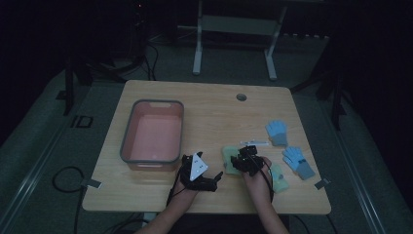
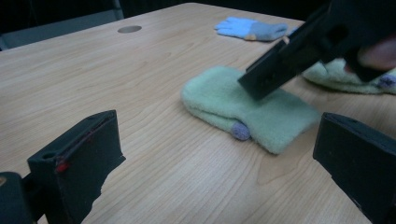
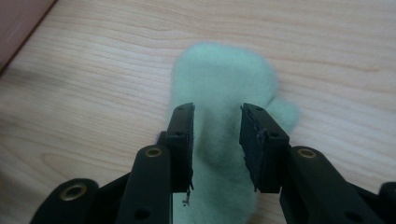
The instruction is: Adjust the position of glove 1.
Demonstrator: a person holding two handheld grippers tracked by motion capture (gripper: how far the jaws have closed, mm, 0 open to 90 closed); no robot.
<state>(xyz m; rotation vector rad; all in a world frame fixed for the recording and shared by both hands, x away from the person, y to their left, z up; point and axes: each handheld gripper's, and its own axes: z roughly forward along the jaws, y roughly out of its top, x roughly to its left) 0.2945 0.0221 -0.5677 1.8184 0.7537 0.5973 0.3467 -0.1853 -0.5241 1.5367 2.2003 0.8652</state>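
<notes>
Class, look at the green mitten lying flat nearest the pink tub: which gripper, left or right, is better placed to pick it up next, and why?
Right. The right gripper hangs directly over the green mitten, jaws open astride it. The left gripper sits off to the side, jaws wide, farther away.

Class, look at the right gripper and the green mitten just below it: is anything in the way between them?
Nothing visible. The right gripper hangs directly over the green mitten with its jaws apart, only bare mitten showing in the gap. The left gripper sits off to one side on the table.
</notes>
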